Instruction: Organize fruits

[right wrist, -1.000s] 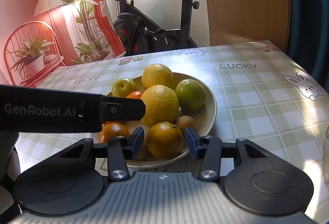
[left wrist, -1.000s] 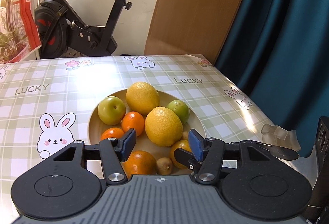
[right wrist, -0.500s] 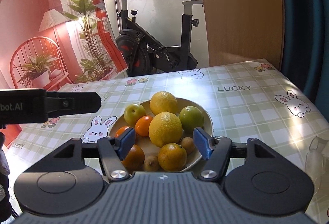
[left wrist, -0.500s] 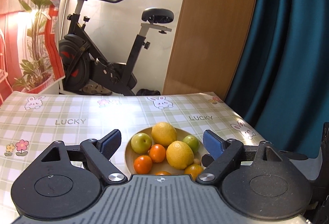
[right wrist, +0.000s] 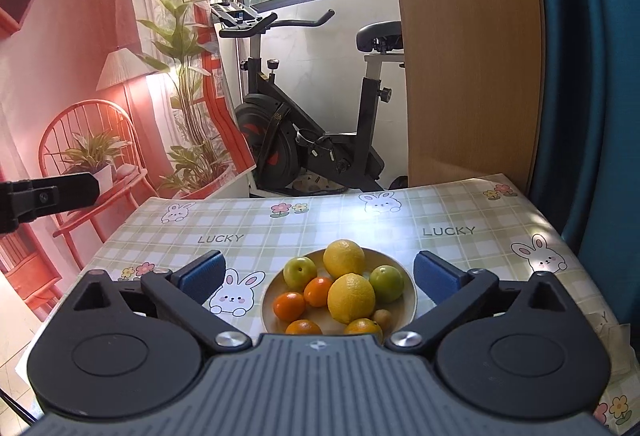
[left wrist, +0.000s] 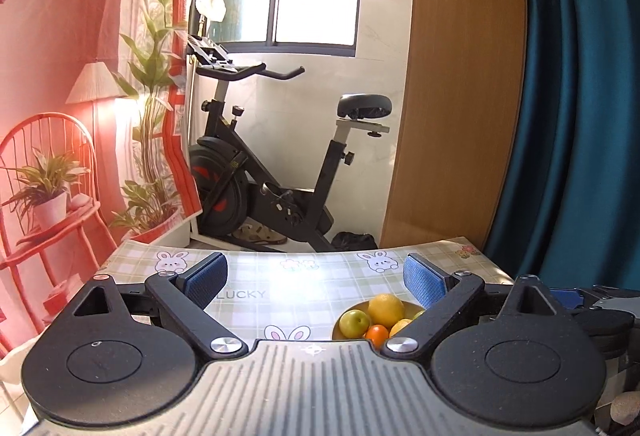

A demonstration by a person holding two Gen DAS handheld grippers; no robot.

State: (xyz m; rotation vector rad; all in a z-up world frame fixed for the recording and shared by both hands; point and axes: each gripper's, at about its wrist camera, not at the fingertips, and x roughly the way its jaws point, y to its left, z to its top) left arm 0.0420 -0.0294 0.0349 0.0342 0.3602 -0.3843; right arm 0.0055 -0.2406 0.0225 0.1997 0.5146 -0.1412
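Observation:
A beige plate [right wrist: 404, 274] on the checked tablecloth holds two lemons [right wrist: 351, 298], two green fruits [right wrist: 300, 273], several oranges [right wrist: 318, 291] and a small kiwi [right wrist: 382, 316]. My right gripper [right wrist: 318, 278] is open and empty, raised behind the plate. My left gripper [left wrist: 316, 284] is open and empty, raised to the left of the plate [left wrist: 354, 310], which shows partly behind its right finger. The left gripper's side shows in the right wrist view [right wrist: 48, 195].
The table [right wrist: 280, 232] has a green checked cloth with bunnies and "LUCKY". An exercise bike [right wrist: 320, 139] stands beyond its far edge. A wooden panel [right wrist: 468, 55] and teal curtain [right wrist: 592, 55] are at the right. A clear plastic item [right wrist: 612, 336] lies near the right edge.
Both grippers have pulled back and up from the plate and opened wide. The left one has shifted left, so the plate now sits low and to its right.

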